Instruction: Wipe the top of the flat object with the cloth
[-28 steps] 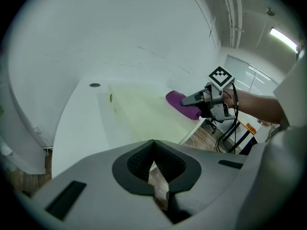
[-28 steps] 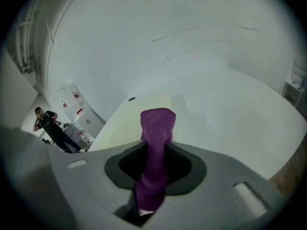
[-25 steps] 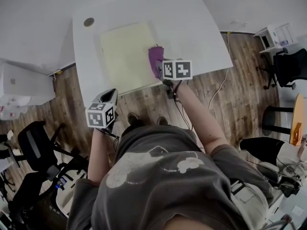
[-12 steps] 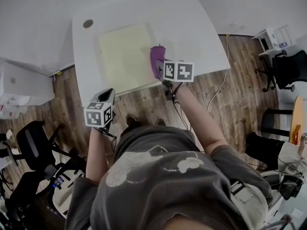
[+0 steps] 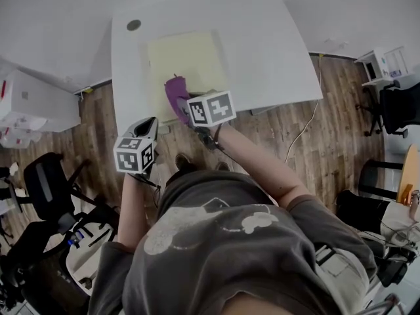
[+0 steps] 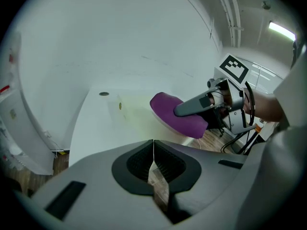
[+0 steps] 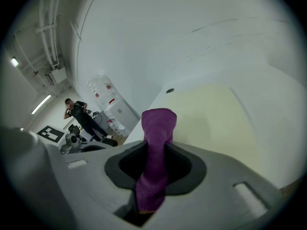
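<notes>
gripping purple cloth [image 7: 157, 128] in right gripper [image 7: 153, 176] at near left part of yellow mat [image 5: 190, 54]; rest lying far and right. left gripper [image 6: 153, 163] closed, empty.

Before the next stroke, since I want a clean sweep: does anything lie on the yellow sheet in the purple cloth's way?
Nothing visible does. The right claw grips the cloth at the sheet's near edge, and the rest of its top is bare. A small round disc sits on the table, off the sheet.
</notes>
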`<state>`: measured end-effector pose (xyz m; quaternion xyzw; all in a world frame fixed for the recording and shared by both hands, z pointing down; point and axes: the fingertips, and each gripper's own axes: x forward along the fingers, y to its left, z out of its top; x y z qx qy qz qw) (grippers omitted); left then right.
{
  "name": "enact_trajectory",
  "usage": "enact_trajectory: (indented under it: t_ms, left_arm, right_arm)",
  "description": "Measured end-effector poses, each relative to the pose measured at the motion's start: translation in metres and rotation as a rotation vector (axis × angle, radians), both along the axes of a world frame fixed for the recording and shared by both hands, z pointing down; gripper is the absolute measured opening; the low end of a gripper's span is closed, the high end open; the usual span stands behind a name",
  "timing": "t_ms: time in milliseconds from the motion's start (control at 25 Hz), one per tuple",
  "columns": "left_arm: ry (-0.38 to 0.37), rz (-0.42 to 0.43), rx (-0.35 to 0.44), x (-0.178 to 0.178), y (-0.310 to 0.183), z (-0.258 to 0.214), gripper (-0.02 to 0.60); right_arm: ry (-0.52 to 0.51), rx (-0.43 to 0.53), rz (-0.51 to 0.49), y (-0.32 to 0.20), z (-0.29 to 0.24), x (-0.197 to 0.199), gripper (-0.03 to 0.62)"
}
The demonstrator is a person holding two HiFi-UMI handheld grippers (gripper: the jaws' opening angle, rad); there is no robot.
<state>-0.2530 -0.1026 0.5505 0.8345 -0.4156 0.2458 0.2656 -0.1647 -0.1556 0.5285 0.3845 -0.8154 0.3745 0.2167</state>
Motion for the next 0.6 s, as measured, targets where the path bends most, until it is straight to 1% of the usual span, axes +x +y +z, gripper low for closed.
enact_trajectory:
  t_ms: [120, 280, 400, 600]
  left_arm:
    - [0.000, -0.018, -0.011, -0.007, 0.007, 0.002, -0.002]
    - [0.001, -0.030, -0.023, -0.012, 0.013, 0.006, -0.002]
    - [0.007, -0.030, -0.027, -0.010, 0.015, 0.006, -0.002]
    - [0.009, -0.011, -0.037, 0.000, 0.019, 0.009, -0.002]
  right_arm:
    - [0.019, -0.003, -0.082, 0.013, 0.006, -0.025, 0.094]
    - [0.029, -0.019, -0.139, 0.025, 0.014, -0.043, 0.094]
    - [0.039, -0.031, -0.157, 0.031, 0.020, -0.047, 0.094]
    - [0.050, -0.029, -0.145, 0.034, 0.029, -0.044, 0.094]
